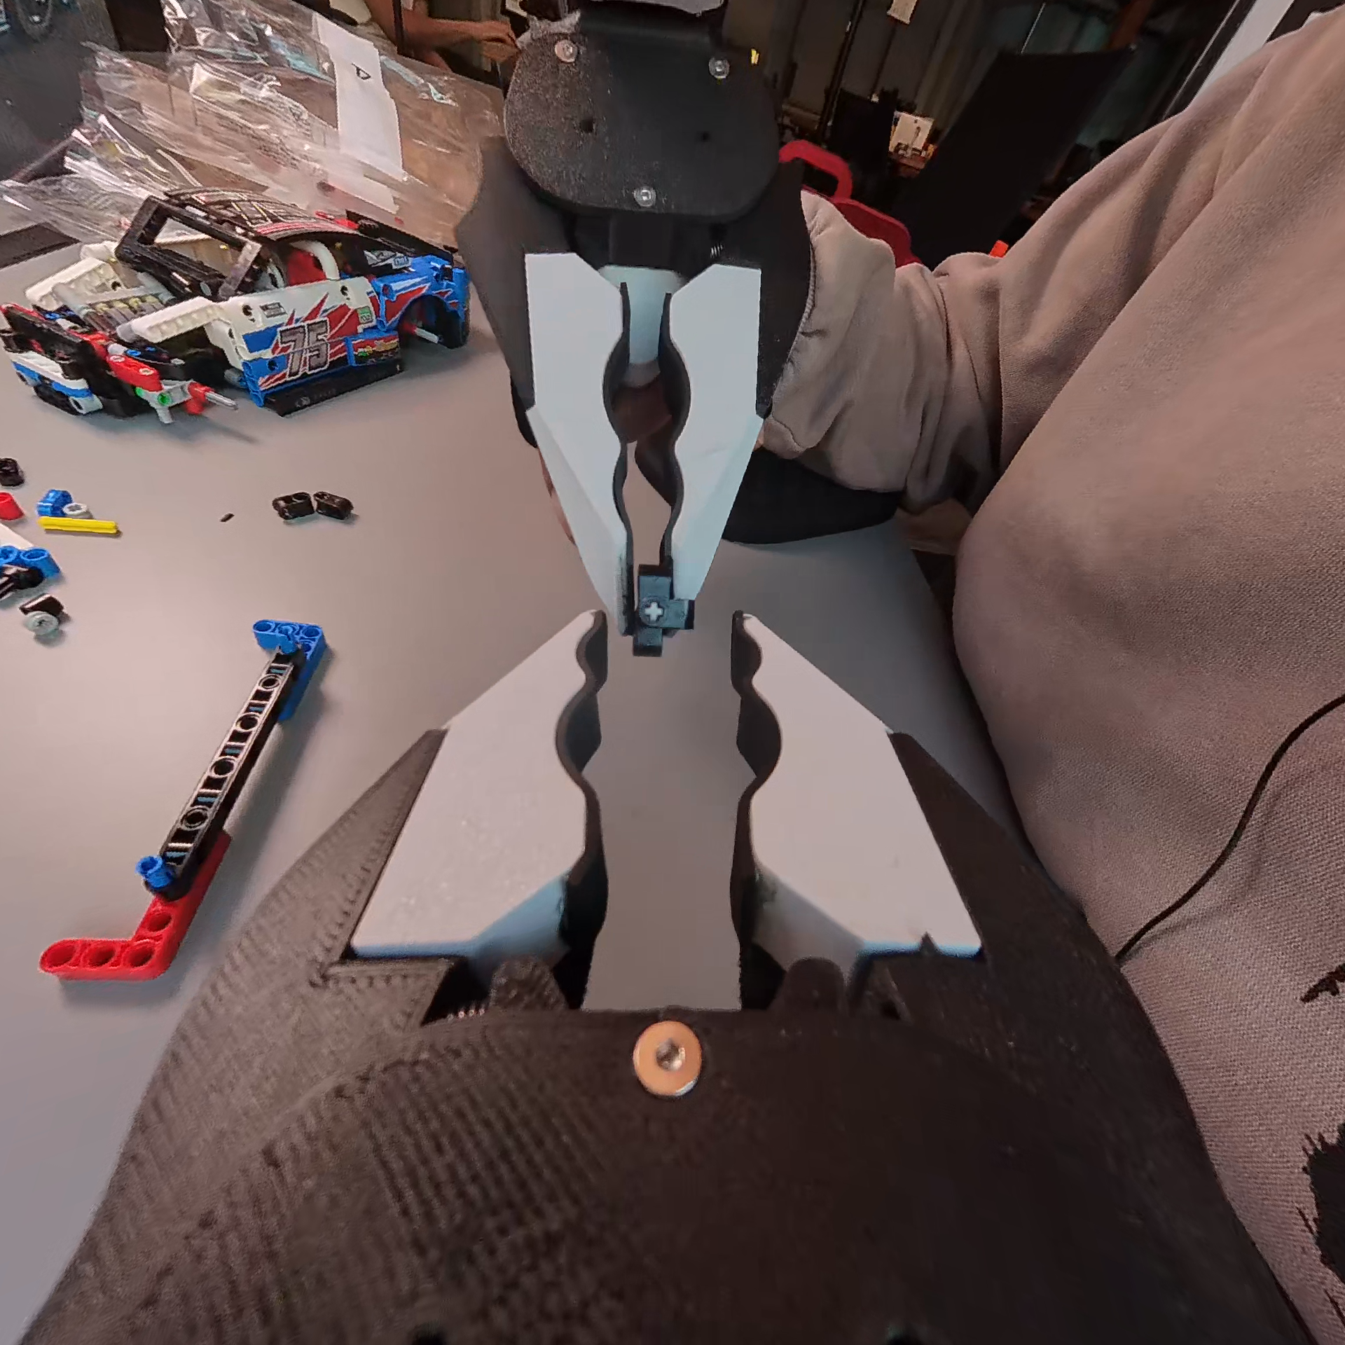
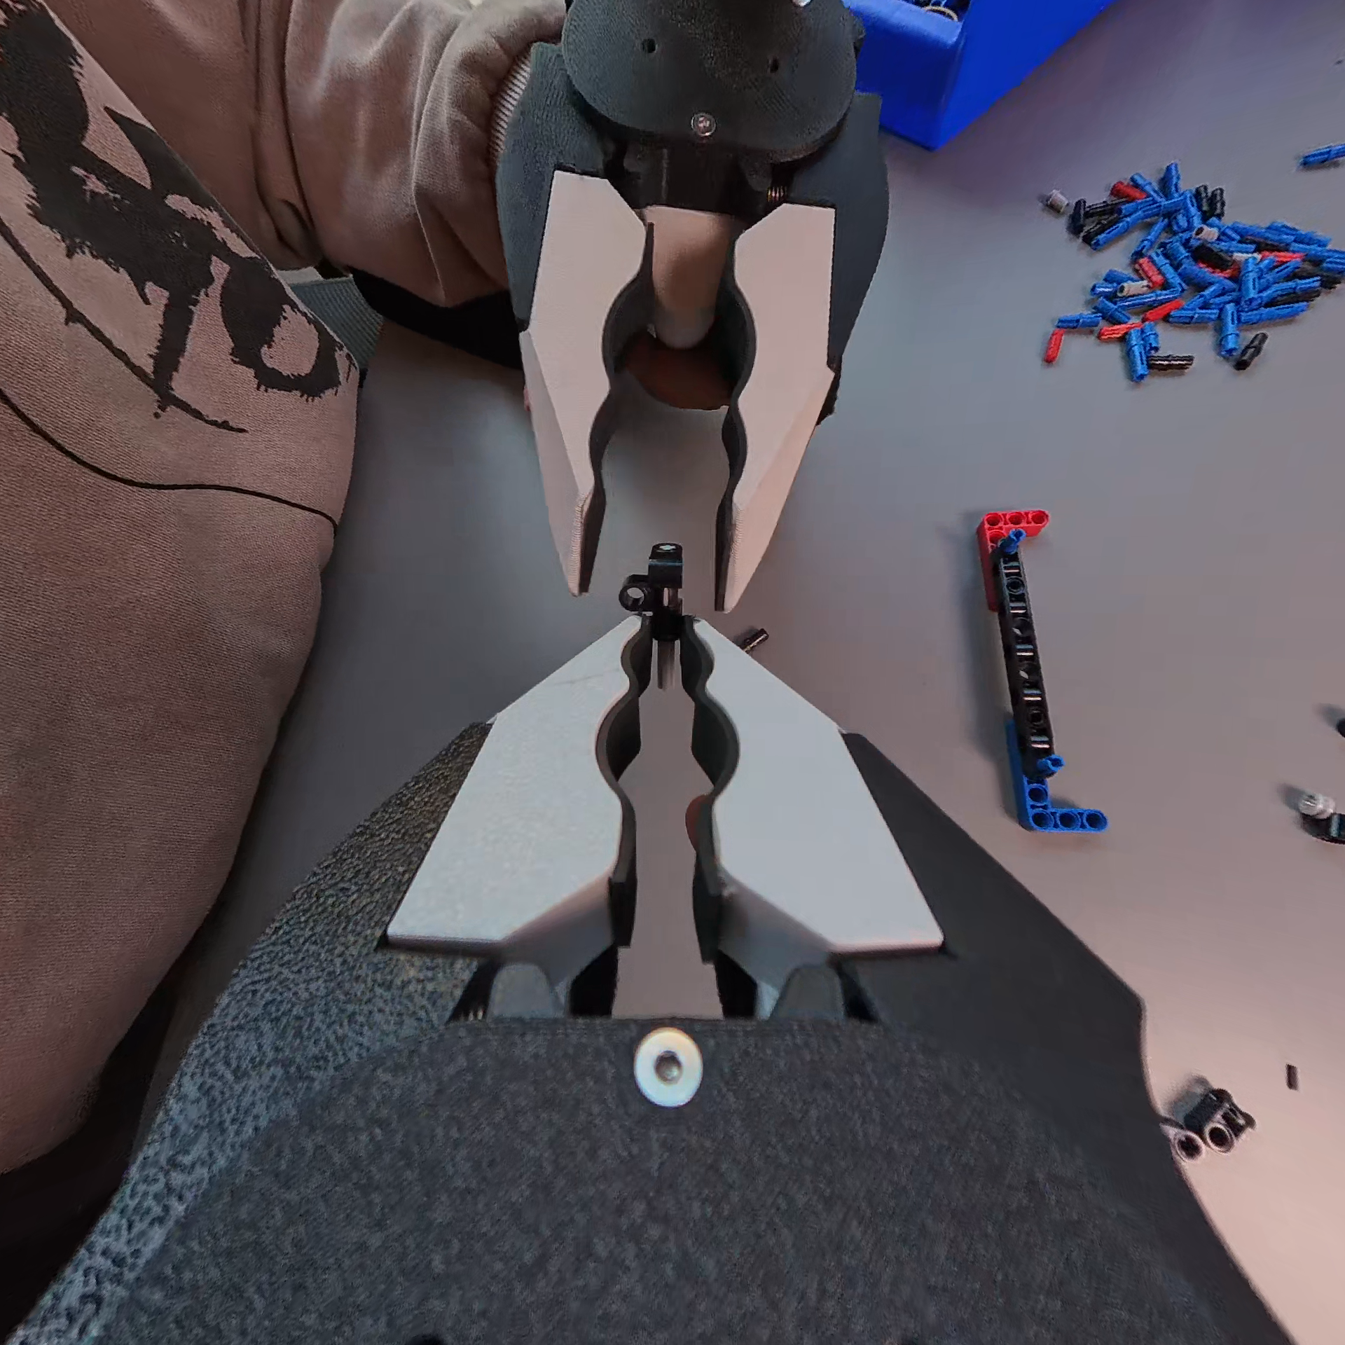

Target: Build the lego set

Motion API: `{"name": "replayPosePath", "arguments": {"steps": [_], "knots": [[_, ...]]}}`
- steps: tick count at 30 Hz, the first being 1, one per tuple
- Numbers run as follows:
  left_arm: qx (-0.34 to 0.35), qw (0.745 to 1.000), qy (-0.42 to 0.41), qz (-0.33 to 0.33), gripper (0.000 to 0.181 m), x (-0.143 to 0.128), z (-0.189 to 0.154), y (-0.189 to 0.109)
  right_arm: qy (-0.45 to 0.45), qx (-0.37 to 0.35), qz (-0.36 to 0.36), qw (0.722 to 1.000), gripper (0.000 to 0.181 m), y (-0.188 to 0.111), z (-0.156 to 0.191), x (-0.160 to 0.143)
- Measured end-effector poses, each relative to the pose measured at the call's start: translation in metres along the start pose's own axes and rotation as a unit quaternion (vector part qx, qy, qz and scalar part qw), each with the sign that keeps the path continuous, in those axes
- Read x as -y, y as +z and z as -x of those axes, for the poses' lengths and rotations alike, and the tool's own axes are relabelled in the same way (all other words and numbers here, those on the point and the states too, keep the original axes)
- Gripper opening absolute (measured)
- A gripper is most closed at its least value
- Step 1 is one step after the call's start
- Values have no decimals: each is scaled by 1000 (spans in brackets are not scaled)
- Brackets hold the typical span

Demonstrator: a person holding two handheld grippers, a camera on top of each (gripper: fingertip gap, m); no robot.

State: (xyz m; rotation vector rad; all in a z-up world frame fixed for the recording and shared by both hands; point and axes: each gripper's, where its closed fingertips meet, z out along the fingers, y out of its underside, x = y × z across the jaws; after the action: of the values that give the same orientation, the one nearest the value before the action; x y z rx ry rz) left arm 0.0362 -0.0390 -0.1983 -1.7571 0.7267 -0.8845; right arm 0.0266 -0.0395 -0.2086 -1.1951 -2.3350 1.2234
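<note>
Left tongs [image 1: 669, 626] spread wide, right tongs [image 2: 666, 626] pinched shut, tip to tip

The left tool [image 1: 668, 633] has pale grey fingers with black wavy inner edges, set in a black woven-textured body; the right tool [image 2: 664, 632] has the same pale grey fingers and a speckled black body. The small connector [image 1: 657, 610] is black with a pale cross-shaped hole. The bench [image 1: 407, 582] is plain grey. The model car [image 1: 240, 306] is white, blue, red and black, with jagged red flashes on its side. The long beam [image 1: 233, 757] is black, capped by a blue angle piece at one end and a red one at the other. The loose pins [image 2: 1201, 269] are mostly blue, with some black, red and grey. The bin [image 2: 946, 65] is blue. The sweatshirt [image 1: 1164, 509] is taupe with a ragged black print.
</note>
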Motion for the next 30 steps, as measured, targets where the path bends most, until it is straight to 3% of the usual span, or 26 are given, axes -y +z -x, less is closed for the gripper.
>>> {"name": "replayPosePath", "arguments": {"steps": [6,12,20,30], "knots": [[5,1000,2,24,14,-7,1,4,-4,3,12,1000,5,5,1,-6],[12,1000,11,-8,15,7,0,1,-5,0,-28,1000,5,-5,0,6],[8,995,-10,-102,15,34,1,-15,-27,3,-128,991,8,-19,0,28],[18,996,-14,-87,15,27,3,-9,-13,3,-101,995,3,-18,-4,19]]}}
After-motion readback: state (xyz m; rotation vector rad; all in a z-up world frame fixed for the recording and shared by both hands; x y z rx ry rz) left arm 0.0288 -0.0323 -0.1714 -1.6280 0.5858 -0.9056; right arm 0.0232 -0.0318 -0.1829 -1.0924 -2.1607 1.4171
